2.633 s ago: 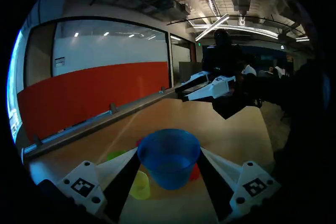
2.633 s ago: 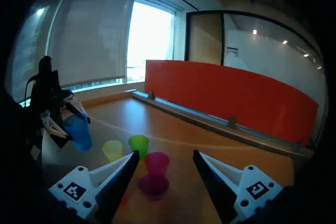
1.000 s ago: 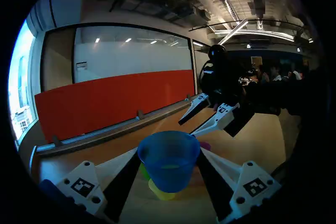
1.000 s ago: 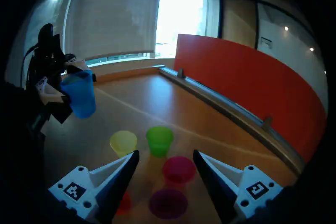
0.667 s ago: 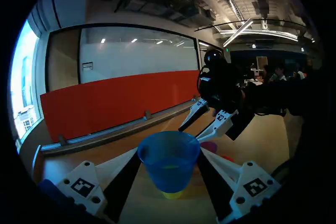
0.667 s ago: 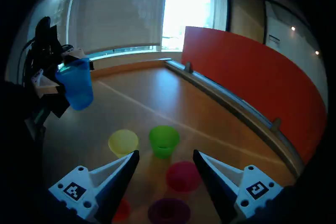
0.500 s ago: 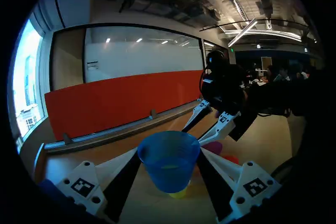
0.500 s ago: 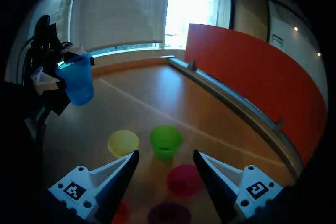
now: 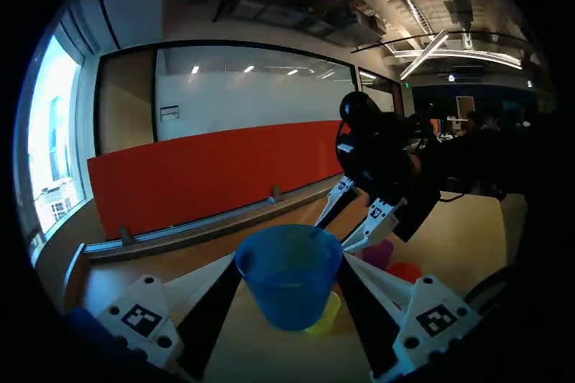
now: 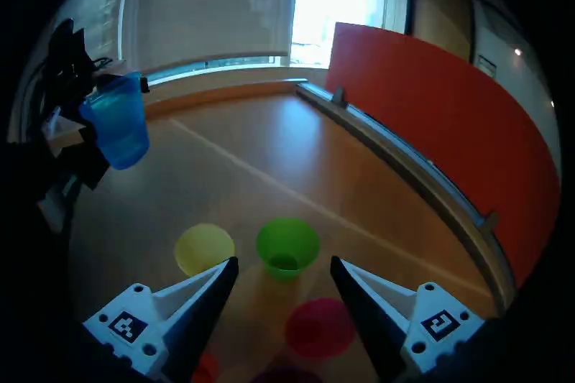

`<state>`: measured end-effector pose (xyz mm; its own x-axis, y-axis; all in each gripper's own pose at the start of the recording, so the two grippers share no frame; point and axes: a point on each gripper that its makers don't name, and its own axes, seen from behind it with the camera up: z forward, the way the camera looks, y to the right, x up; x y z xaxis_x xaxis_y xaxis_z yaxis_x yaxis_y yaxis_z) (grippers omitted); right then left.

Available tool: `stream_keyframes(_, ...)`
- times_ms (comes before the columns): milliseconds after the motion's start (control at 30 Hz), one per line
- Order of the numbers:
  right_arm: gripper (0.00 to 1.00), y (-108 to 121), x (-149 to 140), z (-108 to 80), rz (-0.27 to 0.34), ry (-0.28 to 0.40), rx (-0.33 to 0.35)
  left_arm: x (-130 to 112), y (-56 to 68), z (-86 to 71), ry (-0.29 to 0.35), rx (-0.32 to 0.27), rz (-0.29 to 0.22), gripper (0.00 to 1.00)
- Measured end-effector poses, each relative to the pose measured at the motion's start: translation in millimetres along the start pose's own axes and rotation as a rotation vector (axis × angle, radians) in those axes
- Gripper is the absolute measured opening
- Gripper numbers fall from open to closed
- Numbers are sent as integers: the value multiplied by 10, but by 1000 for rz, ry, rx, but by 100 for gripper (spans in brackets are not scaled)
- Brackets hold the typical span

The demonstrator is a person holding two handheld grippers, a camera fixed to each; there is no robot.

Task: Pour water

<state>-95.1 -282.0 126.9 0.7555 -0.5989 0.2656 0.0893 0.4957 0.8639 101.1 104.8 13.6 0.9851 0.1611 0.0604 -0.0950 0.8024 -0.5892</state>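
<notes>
A translucent blue cup [image 9: 289,289] with a little water in it sits upright between the fingers of my left gripper [image 9: 287,261], which is shut on it. The same blue cup [image 10: 115,128] hangs high at the left of the right gripper view, above the wooden table [image 10: 287,160]. My right gripper [image 10: 284,262] is open and holds nothing, hovering over a green cup [image 10: 287,245] that stands just beyond its fingertips. A yellow cup [image 10: 204,246] stands left of the green one. The right gripper [image 9: 334,234] points down at the table beyond the blue cup.
A pink cup [image 10: 318,328] and a red cup [image 10: 205,370] stand nearer, between my right fingers. A yellow cup [image 9: 325,315], a purple cup [image 9: 377,254] and a red cup [image 9: 406,271] lie past the blue one. An orange partition [image 10: 445,124] edges the table.
The right gripper has moved forward over the cups, so the green cup now sits at its fingertips. The blue cup has drifted up and left in the right gripper view, still held.
</notes>
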Motion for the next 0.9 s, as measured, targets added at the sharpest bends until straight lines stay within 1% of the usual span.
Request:
stream_keyframes(200, 99, -15, -21, 139, -13, -58, 12, -19, -95, -17, 0, 19, -4, 87)
stream_keyframes(367, 99, -13, -64, 215, -17, -112, 19, -39, -157, -20, -3, 31, 2, 87)
stream_keyframes(700, 99, 2, -118, 286, -7, -236, 25, -59, -254, -16, -1, 36, -6, 87)
stream_keyframes(900, 99, -5, -86, 383, -11, -289, 29, -91, -321, -19, 2, 43, -17, 87)
